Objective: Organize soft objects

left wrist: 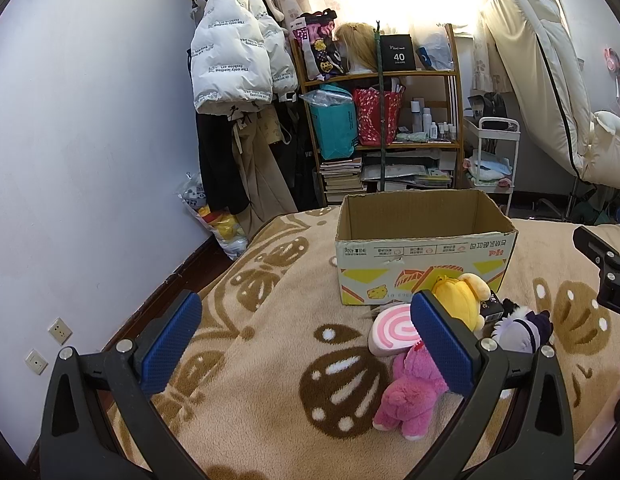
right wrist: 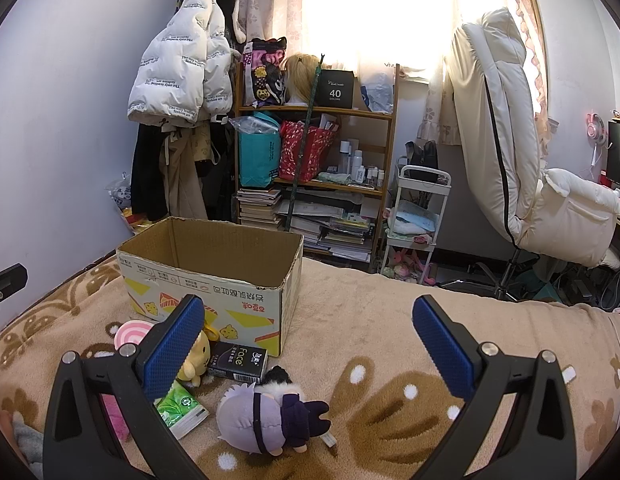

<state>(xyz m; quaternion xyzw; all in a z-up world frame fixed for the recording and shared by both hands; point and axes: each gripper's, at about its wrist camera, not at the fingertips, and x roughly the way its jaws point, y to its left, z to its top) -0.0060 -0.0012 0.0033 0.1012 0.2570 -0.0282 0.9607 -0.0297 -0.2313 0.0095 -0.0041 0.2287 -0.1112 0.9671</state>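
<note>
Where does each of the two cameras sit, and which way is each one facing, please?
Left wrist: on the left gripper, facing across the bed to the cardboard box and the shelf; its open blue fingers show.
Right wrist: on the right gripper, further right, facing the same way; its open fingers show.
Shared: the box, purple-haired doll, yellow plush, shelf.

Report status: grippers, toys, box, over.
Left gripper open, right gripper open, both holding nothing. Toys on the blanket: pink bear, yellow plush, purple doll. Nothing seen inside the box. Tissue packs lie among the toys.
</note>
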